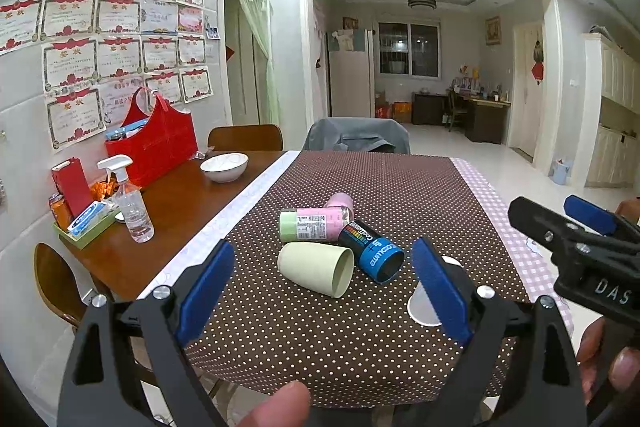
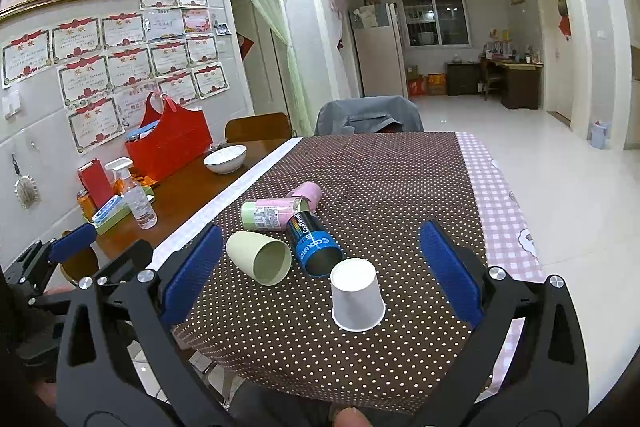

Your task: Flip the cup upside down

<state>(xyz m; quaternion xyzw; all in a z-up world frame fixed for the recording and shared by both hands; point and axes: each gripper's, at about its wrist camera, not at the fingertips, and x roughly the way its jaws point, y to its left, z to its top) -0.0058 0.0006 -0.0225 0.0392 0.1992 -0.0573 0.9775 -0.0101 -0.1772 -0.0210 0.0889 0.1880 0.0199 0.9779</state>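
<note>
We are holding both the left claw (image 1: pixel 322 287) and right claw (image 2: pixel 320 267) released, gripping nothing. The green cup (image 2: pixel 259 257) is lying at frame centre, touching the blue can (image 2: pixel 315 243); pinching it carelessly risks rolling it or nudging the white cup (image 2: pixel 357 295) that is already standing inverted.

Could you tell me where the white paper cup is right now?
In the right wrist view, the white paper cup stands upside down near the table's front edge, beside the blue can.
</note>
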